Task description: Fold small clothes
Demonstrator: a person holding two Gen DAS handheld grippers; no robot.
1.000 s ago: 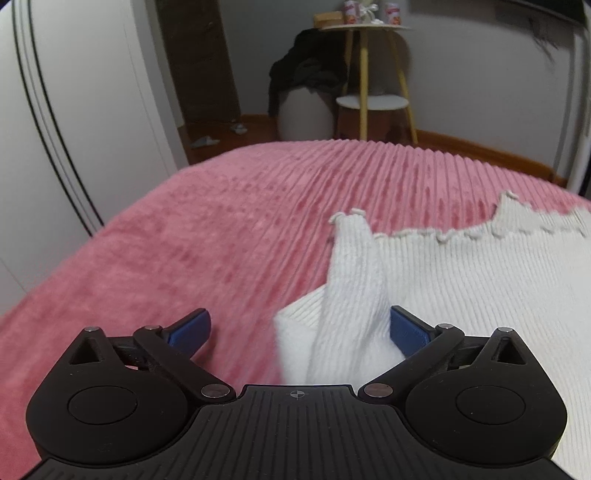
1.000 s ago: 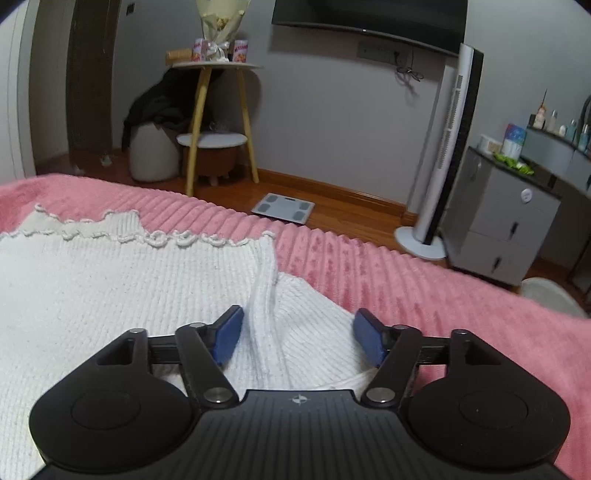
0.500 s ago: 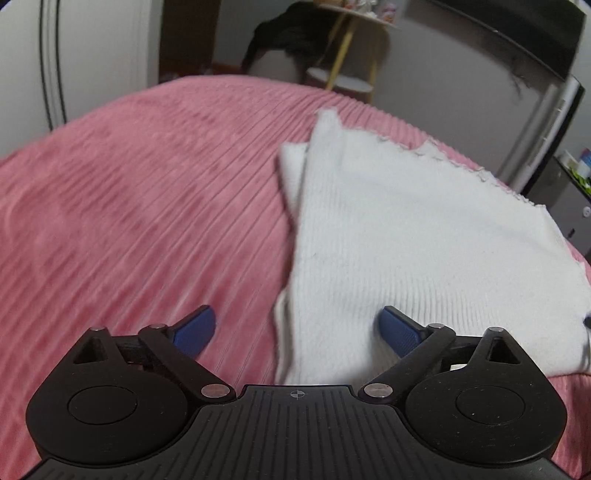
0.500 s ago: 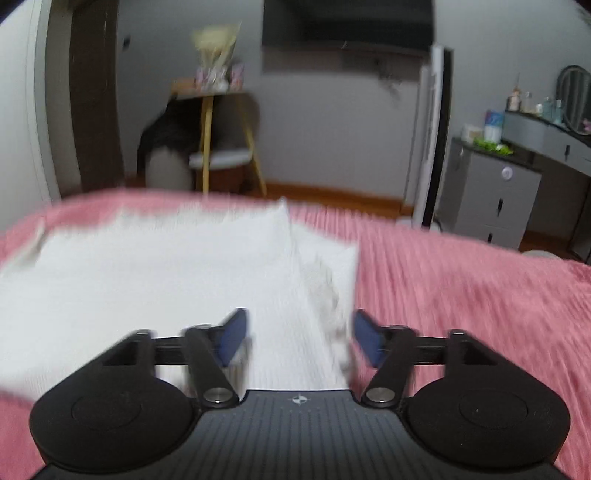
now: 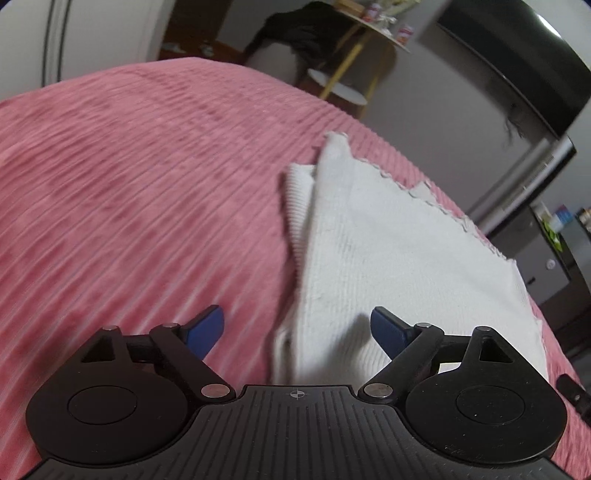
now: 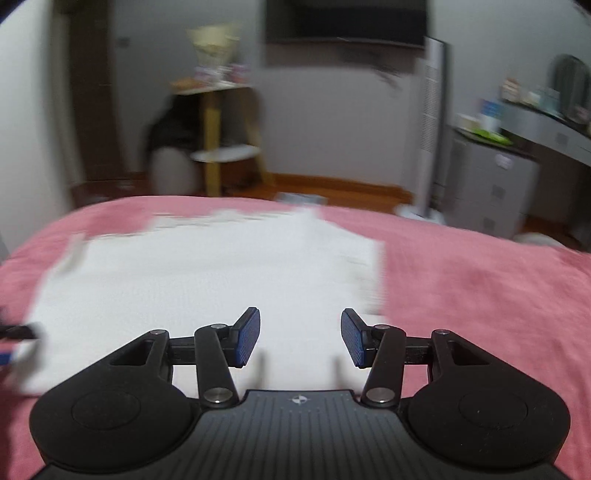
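Note:
A white ribbed knit top (image 5: 388,258) lies flat on the pink ribbed bedspread (image 5: 129,192), with a sleeve folded in along its left edge. My left gripper (image 5: 297,328) is open and empty, its jaws astride the near left corner of the top. In the right wrist view the top (image 6: 207,273) is blurred. My right gripper (image 6: 300,338) is open and empty over the top's near edge, close to its right side. A bit of the other gripper (image 6: 18,332) shows at the far left.
Beyond the bed stand a yellow-legged side table (image 6: 218,122) with dark clothes beside it, a wall TV (image 6: 347,18), a tower fan (image 6: 432,125) and a grey drawer unit (image 6: 495,184). A white wardrobe (image 5: 74,33) is at the left.
Both grippers have drawn back from the top's far sleeve area to its near edge and stayed open. The left view swung to the right. The right jaws are a little narrower.

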